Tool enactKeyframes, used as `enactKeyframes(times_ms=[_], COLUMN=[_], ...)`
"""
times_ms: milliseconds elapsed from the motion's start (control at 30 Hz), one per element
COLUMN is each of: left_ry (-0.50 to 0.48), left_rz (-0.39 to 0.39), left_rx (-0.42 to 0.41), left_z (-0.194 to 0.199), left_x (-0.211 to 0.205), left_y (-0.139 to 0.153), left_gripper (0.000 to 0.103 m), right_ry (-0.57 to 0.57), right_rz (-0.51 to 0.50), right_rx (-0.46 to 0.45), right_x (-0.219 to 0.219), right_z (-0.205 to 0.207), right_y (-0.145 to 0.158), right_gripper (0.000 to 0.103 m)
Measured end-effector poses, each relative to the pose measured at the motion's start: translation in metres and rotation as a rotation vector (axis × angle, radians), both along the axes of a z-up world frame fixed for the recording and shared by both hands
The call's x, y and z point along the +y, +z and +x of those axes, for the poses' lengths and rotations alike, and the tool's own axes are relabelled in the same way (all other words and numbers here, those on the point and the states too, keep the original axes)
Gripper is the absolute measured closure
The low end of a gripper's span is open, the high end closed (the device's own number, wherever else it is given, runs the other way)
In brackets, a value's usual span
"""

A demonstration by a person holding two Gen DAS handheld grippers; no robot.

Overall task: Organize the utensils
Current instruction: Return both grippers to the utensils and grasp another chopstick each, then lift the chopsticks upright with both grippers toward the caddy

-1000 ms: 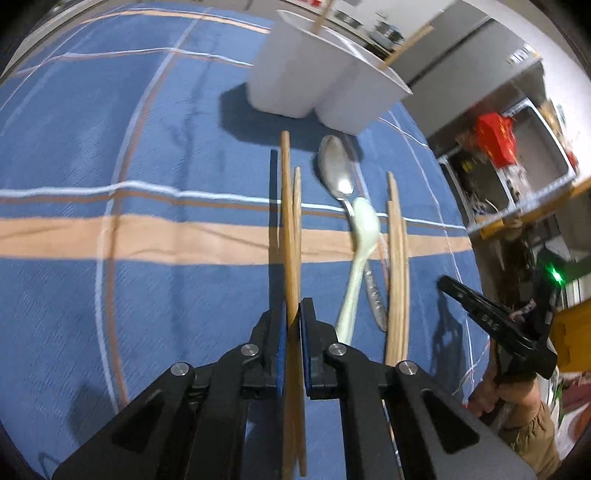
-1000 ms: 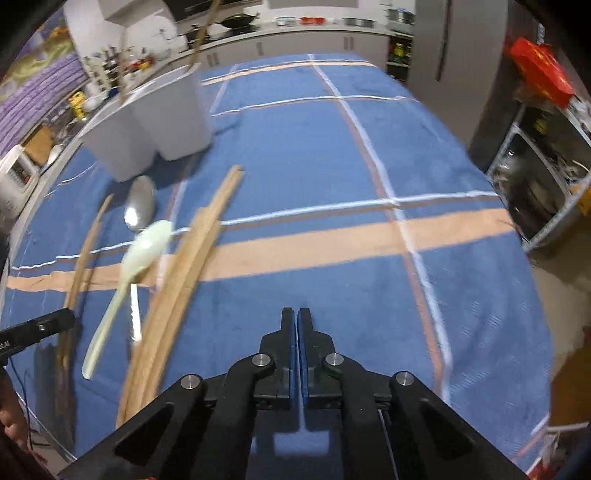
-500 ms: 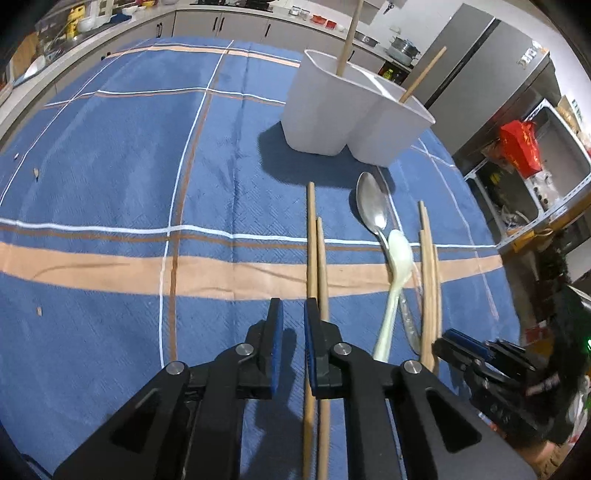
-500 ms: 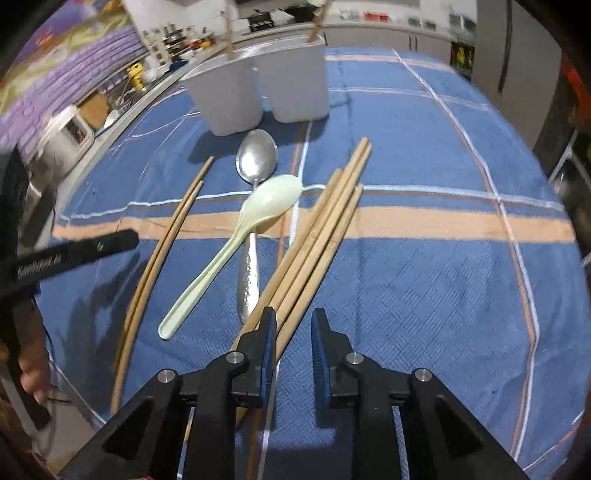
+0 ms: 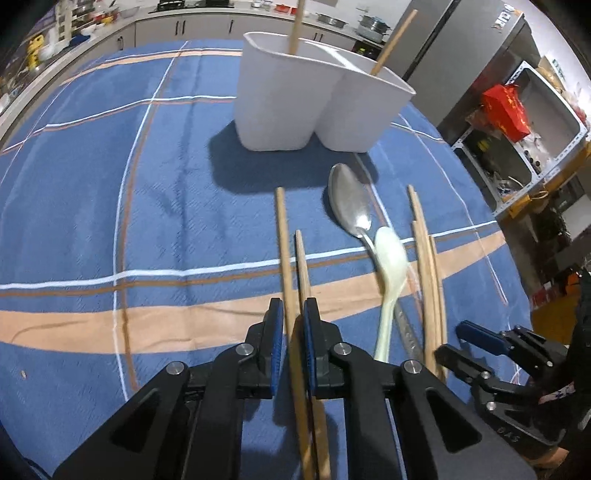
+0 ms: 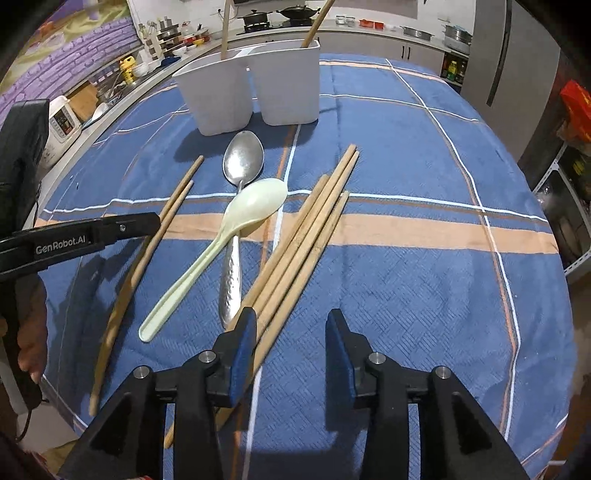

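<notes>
Two wooden chopsticks (image 5: 284, 236) lie on the blue cloth and run between the pads of my left gripper (image 5: 293, 321), which stands slightly open around them. They also show in the right wrist view (image 6: 162, 225). My right gripper (image 6: 290, 332) is open wide and empty, its left pad beside a bundle of several chopsticks (image 6: 314, 229). A metal spoon (image 6: 242, 162) and a pale plastic spoon (image 6: 255, 203) lie crossed between the two chopstick groups. A white two-compartment holder (image 6: 251, 92) stands behind, one chopstick upright in each compartment.
The blue plaid tablecloth (image 6: 424, 258) covers the table. Kitchen counters with pots run along the back (image 6: 332, 22). A fridge (image 5: 465, 55) and shelves with a red box (image 5: 506, 110) stand off the table's right edge.
My left gripper let go of the chopsticks and stands slightly open around them on the cloth. My right gripper opened wide and swung toward the chopstick bundle.
</notes>
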State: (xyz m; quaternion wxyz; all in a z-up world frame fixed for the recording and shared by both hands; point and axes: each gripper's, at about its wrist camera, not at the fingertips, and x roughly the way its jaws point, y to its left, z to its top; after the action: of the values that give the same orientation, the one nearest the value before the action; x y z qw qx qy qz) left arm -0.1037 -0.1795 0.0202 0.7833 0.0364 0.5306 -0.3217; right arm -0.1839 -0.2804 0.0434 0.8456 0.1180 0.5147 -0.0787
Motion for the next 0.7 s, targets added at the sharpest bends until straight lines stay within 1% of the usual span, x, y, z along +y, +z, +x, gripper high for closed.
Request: enactKeyframes(times_ms=[100, 167, 233, 333, 400, 467, 567, 700], left_ry=[-0.015, -0.017, -0.014, -0.021, -0.037, -0.048, -0.049, -0.035], left_rz=[-0.016, 0.007, 0.041, 0.066, 0.096, 0.101, 0.129, 0.107], left_rx=[-0.003, -0.027, -0.05, -0.075, -0.086, -0.092, -0.11, -0.061], left_z=[0.003, 0.009, 0.017, 0.028, 0.03, 0.031, 0.029, 0.032], left_x=[-0.008, -0.016, -0.024, -0.03, -0.034, -0.033, -0.029, -0.01], left_y=[0.001, 0.0, -0.001, -0.002, -0.003, -0.003, -0.002, -0.002], left_gripper=[0.093, 0.093, 0.093, 0.093, 0.097, 0.097, 0.097, 0.097], right_ry=[-0.002, -0.001, 0.005, 0.016, 0.017, 0.005, -0.033, -0.124], right_rz=[-0.001, -0.012, -0.048, -0.076, -0.082, -0.09, -0.094, -0.075], right_rx=[-0.004, -0.003, 0.003, 0.01, 0.017, 0.027, 0.04, 0.056], right_x=[0.003, 0.006, 0.011, 0.015, 0.013, 0.005, -0.011, -0.046], right_z=[0.005, 0.008, 0.011, 0.012, 0.012, 0.011, 0.004, -0.011], right_y=[0.0, 0.0, 0.0, -0.001, -0.001, -0.001, -0.001, 0.0], right_gripper=[0.061, 0.061, 0.061, 0.061, 0.062, 0.068, 0.068, 0.068])
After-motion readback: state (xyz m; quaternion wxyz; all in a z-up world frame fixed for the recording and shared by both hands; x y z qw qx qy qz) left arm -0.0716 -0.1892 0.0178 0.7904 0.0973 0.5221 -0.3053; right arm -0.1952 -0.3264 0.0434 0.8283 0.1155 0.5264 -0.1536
